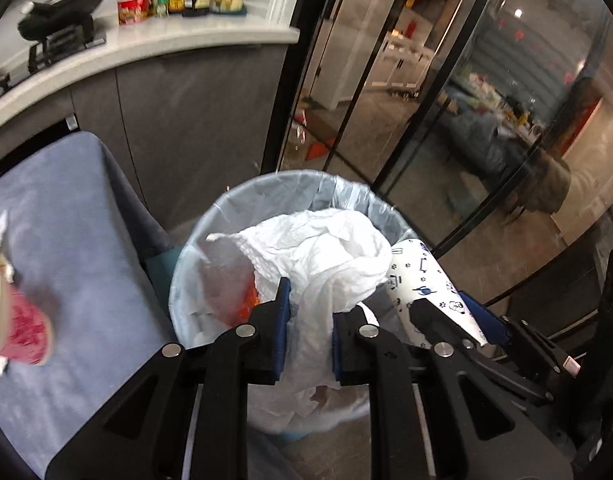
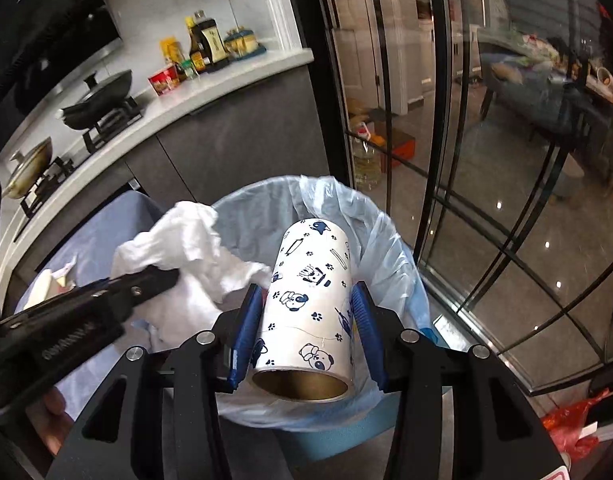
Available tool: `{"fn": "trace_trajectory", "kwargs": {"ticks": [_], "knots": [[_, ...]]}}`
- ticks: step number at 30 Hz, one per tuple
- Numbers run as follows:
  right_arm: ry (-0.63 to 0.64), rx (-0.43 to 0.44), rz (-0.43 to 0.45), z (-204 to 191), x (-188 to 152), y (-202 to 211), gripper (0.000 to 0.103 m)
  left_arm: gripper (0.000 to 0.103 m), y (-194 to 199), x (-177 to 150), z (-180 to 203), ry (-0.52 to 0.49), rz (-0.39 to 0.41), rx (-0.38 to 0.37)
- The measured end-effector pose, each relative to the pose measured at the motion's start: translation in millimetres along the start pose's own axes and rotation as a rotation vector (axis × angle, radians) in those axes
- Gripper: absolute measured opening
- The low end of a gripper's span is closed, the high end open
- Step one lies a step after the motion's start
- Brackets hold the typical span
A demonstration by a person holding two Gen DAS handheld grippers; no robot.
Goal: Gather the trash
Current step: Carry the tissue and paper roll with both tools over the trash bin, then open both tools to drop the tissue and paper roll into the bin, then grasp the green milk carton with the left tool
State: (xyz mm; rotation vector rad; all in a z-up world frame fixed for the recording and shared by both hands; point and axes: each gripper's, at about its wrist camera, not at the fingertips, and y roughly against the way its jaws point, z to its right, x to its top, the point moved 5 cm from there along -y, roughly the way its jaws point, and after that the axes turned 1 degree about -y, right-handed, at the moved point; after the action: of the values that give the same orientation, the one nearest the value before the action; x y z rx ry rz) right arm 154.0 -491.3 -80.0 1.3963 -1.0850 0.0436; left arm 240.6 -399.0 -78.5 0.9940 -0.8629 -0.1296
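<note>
The left gripper (image 1: 306, 312) is clamped on a crumpled white paper towel (image 1: 322, 252), holding it over the round bin lined with a pale blue plastic bag (image 1: 194, 280). Just beside it, the right gripper (image 2: 308, 312) is clamped on a white cardboard roll printed with blue cartoon dogs (image 2: 308, 304), its blue pads (image 2: 248, 332) pressing both sides, also above the bin's mouth. To the left a grey-blue cloth-covered surface (image 1: 78, 240) carries a red and white paper cup (image 1: 24, 324) lying on its side. A white kitchen worktop (image 1: 146, 46) runs behind
</note>
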Motion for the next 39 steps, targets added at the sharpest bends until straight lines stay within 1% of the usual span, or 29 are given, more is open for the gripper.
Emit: {"fn": "trace_trajectory", "kwargs": {"ticks": [2, 3, 6, 8, 9, 10, 11, 14, 16, 18, 21, 27, 31, 39], "knots": [[-0.002, -0.005, -0.016, 2, -2, -12, 0.044, 0.017, -15, 0, 2, -0.013, -0.016, 0.016], [0.001, -0.008, -0.020, 2, -2, -18, 0.041, 0.017, -18, 0, 2, -0.016, -0.016, 0.022], [-0.004, -0.011, -0.016, 1, -1, -26, 0.041, 0.027, -23, -1, -1, -0.018, -0.011, 0.060], [-0.015, -0.007, -0.012, 1, 1, -26, 0.041, 0.044, -18, -2, -9, 0.006, 0.009, 0.078], [-0.021, -0.003, -0.005, 0, 1, -24, 0.043, 0.049, -13, -3, -13, 0.020, 0.021, 0.085], [-0.025, 0.000, 0.003, 0, 2, -22, 0.045, 0.058, -6, -3, -19, 0.043, 0.043, 0.094], [-0.024, 0.005, 0.008, 0, 2, -20, 0.048, 0.063, 3, -3, -24, 0.060, 0.068, 0.096], [-0.004, 0.011, 0.032, -8, -1, -7, 0.049, 0.064, 26, -4, -32, 0.076, 0.111, 0.105], [0.004, 0.032, 0.041, -17, -5, 3, 0.050, 0.064, 40, -7, -38, 0.085, 0.134, 0.110], [0.012, 0.047, 0.049, -25, -7, 11, 0.052, 0.065, 54, -12, -45, 0.102, 0.149, 0.118], [0.025, 0.078, 0.054, -38, -13, 22, 0.052, 0.067, 76, -22, -60, 0.132, 0.169, 0.139], [0.074, 0.130, 0.050, -77, -31, 44, 0.052, 0.067, 117, -54, -99, 0.173, 0.184, 0.232], [0.116, 0.154, 0.046, -104, -43, 53, 0.053, 0.067, 144, -80, -128, 0.188, 0.192, 0.314], [0.180, 0.240, -0.003, -169, -73, 57, 0.052, 0.067, 189, -128, -181, 0.262, 0.193, 0.403]]}}
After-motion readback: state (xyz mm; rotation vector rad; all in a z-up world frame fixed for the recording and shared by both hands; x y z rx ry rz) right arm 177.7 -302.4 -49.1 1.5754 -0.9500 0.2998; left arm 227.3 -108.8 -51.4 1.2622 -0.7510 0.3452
